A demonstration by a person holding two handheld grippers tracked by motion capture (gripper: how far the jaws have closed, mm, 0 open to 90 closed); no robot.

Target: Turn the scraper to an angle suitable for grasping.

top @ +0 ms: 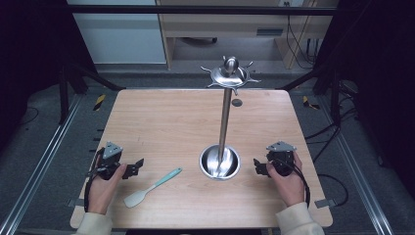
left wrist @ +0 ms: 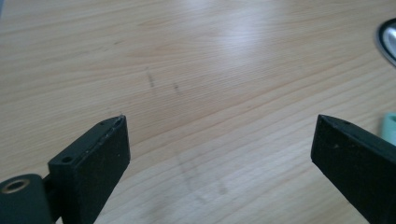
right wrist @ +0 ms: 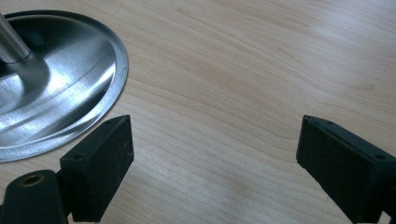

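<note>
A spatula [top: 151,188] with a teal handle and a pale blade lies on the wooden table [top: 166,122] near the front, left of centre. A steel utensil stand [top: 224,117] rises from a round base [top: 219,162] to a crown of hooks [top: 230,74]. My left gripper [top: 133,169] rests low at the front left, just left of the spatula, open with bare wood between its jaws [left wrist: 220,120]. My right gripper [top: 259,166] sits just right of the base, open and holding nothing [right wrist: 215,120]. The steel base [right wrist: 60,88] lies beside its left jaw.
The teal handle tip [left wrist: 388,127] and the base rim [left wrist: 387,39] show at the right edge of the left gripper view. A small dark disc [top: 237,102] lies on the far part of the table. Black frame bars and cables surround the table.
</note>
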